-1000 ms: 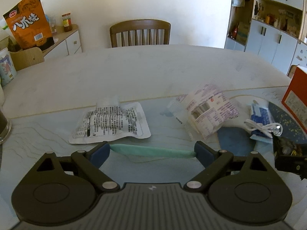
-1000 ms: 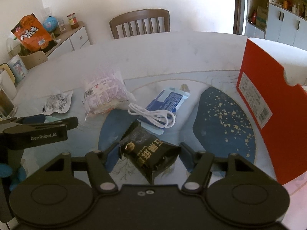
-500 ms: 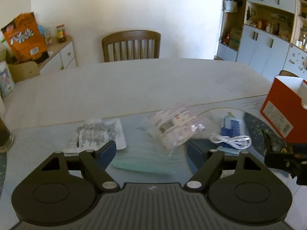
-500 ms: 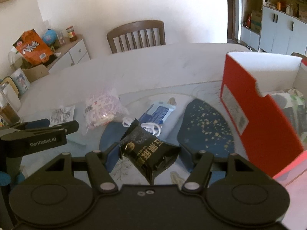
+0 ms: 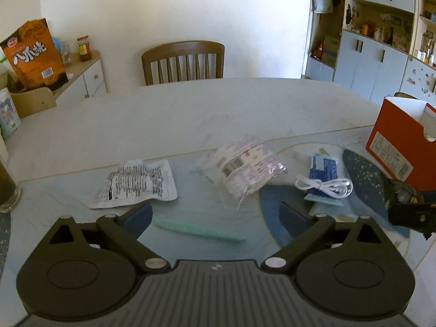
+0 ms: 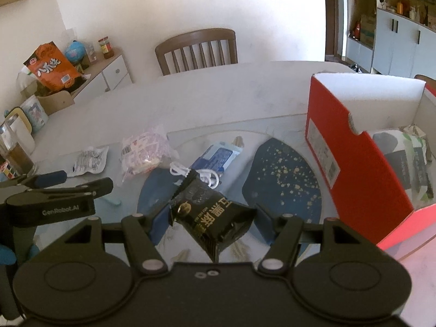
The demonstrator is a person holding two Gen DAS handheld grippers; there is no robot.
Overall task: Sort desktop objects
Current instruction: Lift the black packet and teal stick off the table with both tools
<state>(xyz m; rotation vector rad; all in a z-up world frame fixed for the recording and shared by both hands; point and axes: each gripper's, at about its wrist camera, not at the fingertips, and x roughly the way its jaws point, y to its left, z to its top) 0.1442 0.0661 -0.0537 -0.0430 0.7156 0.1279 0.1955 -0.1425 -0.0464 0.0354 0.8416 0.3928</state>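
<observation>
My right gripper point(image 6: 211, 222) is shut on a black snack packet point(image 6: 211, 218) and holds it above the table, left of the open red box point(image 6: 354, 147), which has packets inside. My left gripper point(image 5: 215, 214) is open and empty, raised over a thin green stick point(image 5: 199, 230) lying on the table. Beyond it lie a white printed sachet point(image 5: 136, 182), a crumpled pink-and-white bag point(image 5: 248, 166), a blue pack point(image 5: 324, 169) and a coiled white cable point(image 5: 324, 185). The black packet also shows at the right edge of the left wrist view point(image 5: 403, 204).
The table point(image 5: 218, 109) is pale marble with dark blue speckled mats point(image 6: 283, 179). A wooden chair point(image 5: 182, 62) stands at the far side. A glass of dark liquid point(image 5: 6, 188) stands at the left edge. A sideboard with an orange bag point(image 5: 32, 54) is at the far left.
My right gripper has lifted the black packet and moved toward the red box. My left gripper has risen and pulled back; the green stick that lay between its fingers stays on the table.
</observation>
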